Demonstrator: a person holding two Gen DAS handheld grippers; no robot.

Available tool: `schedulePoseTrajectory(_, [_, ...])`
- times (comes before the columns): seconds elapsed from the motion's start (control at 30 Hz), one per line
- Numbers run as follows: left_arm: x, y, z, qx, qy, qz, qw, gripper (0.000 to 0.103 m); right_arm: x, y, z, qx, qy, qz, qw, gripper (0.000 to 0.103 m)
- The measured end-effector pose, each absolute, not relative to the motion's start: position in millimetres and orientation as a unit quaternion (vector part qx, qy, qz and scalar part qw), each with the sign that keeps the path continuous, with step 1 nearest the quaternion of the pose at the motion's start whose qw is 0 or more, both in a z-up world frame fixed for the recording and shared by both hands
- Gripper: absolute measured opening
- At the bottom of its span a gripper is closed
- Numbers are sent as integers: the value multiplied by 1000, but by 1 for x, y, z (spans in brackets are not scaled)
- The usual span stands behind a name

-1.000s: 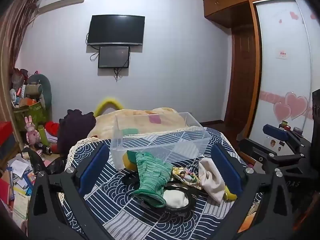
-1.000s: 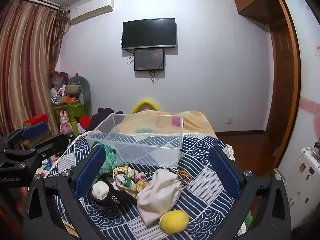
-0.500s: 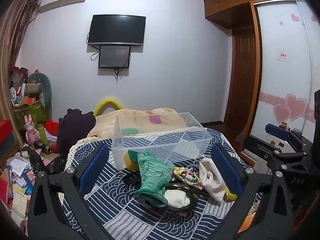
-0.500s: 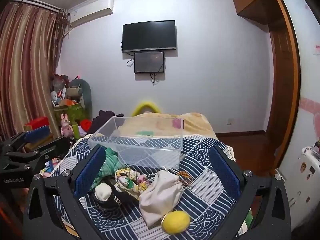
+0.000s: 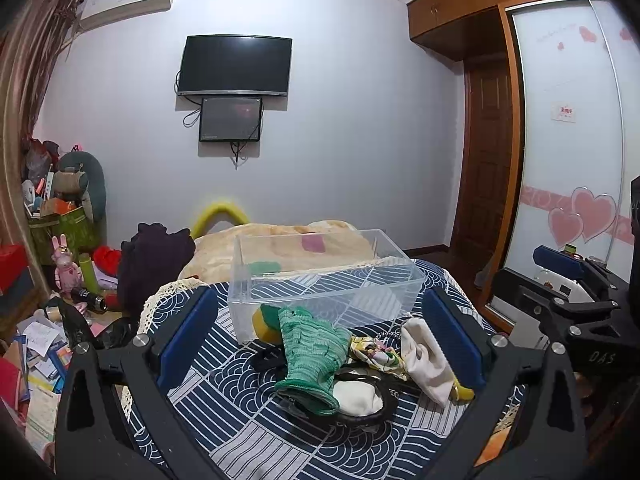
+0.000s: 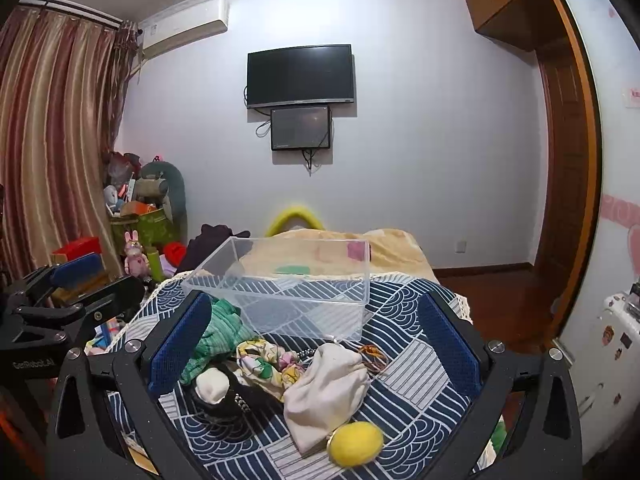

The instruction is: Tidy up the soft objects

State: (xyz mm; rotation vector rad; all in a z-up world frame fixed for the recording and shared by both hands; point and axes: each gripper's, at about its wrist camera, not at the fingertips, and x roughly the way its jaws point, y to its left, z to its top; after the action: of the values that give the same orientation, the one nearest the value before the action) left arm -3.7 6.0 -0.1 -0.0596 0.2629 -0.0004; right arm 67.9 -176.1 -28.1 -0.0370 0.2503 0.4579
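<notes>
A clear plastic bin [image 5: 324, 280] [image 6: 288, 284] stands empty on a table with a navy patterned cloth [image 5: 224, 396] [image 6: 412, 364]. In front of it lies a pile of soft things: a green knit glove [image 5: 312, 352] [image 6: 218, 336], a floral scrunchie [image 5: 374, 354] [image 6: 266, 364], a cream cloth pouch [image 5: 424, 360] [image 6: 328, 392], a white pad on a black item [image 5: 356, 396] [image 6: 212, 386] and a yellow ball [image 6: 355, 443]. My left gripper [image 5: 320, 344] is open and empty above the pile. My right gripper [image 6: 316, 344] is open and empty above it too.
A yellow-green sponge [image 5: 266, 320] lies against the bin's front. A bed with a beige blanket [image 5: 280, 240] is behind the table. Clutter and toys fill the floor at left [image 5: 44, 320]. A wardrobe [image 5: 568, 160] stands at right.
Both grippers have shifted slightly; the view of the pile and bin is almost the same. Nothing was taken hold of.
</notes>
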Motion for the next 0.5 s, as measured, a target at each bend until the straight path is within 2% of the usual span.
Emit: schedulePoseTrajectory(0.5, [-4, 4, -1, -31, 132, -1, 991, 103, 66, -175, -27, -17, 120, 229, 966, 103])
